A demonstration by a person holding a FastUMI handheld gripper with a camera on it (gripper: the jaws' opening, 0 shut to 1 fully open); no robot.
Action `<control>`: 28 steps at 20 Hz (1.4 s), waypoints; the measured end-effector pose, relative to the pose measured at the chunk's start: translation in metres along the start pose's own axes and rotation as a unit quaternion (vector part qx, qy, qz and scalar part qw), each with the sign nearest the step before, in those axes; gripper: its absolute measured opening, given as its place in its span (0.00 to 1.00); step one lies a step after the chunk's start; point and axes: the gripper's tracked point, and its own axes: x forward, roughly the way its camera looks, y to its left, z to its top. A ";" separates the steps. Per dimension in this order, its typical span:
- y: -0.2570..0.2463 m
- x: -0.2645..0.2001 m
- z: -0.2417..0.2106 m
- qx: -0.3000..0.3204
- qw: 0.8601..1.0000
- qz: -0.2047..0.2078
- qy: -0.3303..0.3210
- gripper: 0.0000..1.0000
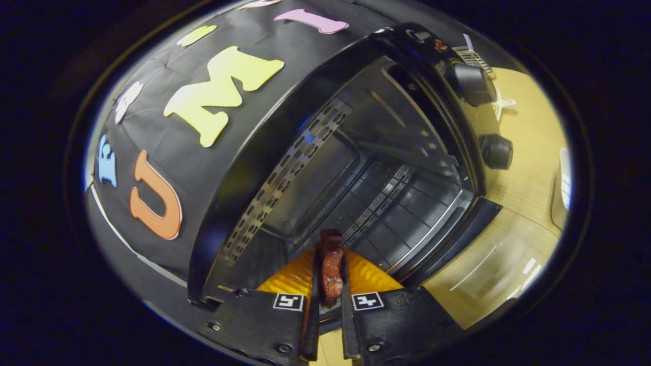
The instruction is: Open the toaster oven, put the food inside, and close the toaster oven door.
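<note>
- food (331, 272), a reddish-brown piece that looks like meat, sits pinched between the two fingers of the gripper (330, 277); the jaws are closed on it, each finger pressing one flat side.
- the piece stands on edge, its far end poking just past the fingertips toward the oven mouth.
- toaster oven (356, 152), black, fills the scene ahead of the fingers; the whole view is tilted, so the oven leans.
- its door (457, 239) is open, folded down toward the near side, and lies low over the surface to the right of the fingers.
- inside, a wire rack (407, 213) spans the cavity, and the held food is at the threshold, just in front of the rack's near edge; whether it is already past the opening i cannot tell.
- a perforated metal strip (285, 178) runs along the inner left wall of the cavity.
- two dark round knobs sit on the oven's right panel: the upper knob (470, 84) and the lower knob (496, 151).
- the pale wooden surface (524, 203) carries the oven and stretches to the right of it.
- a small wire rack-like object (473, 57) and a pale star-shaped thing (502, 105) lie on the surface far beyond the knobs; too small to tell more.
- a pale rounded object (563, 178) shows at the far right of the surface, cut off.
</note>
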 end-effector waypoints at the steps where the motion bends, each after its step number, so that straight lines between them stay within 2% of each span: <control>1: 0.002 0.000 0.002 -0.015 1.000 0.001 -0.001 0.25; 5: 0.000 0.002 -0.001 -0.099 0.995 -0.010 0.005 0.29; 8: -0.008 0.000 0.002 -0.176 0.983 -0.042 0.009 0.43; 10: -0.018 0.003 -0.003 -0.228 0.972 -0.054 0.017 0.65; 12: -0.020 -0.002 -0.005 -0.255 0.965 -0.056 0.018 0.87; 18: -0.030 -0.019 -0.002 -0.312 0.948 -0.070 0.012 0.88; 28: -0.021 -0.096 0.023 -0.346 0.937 -0.044 0.017 0.90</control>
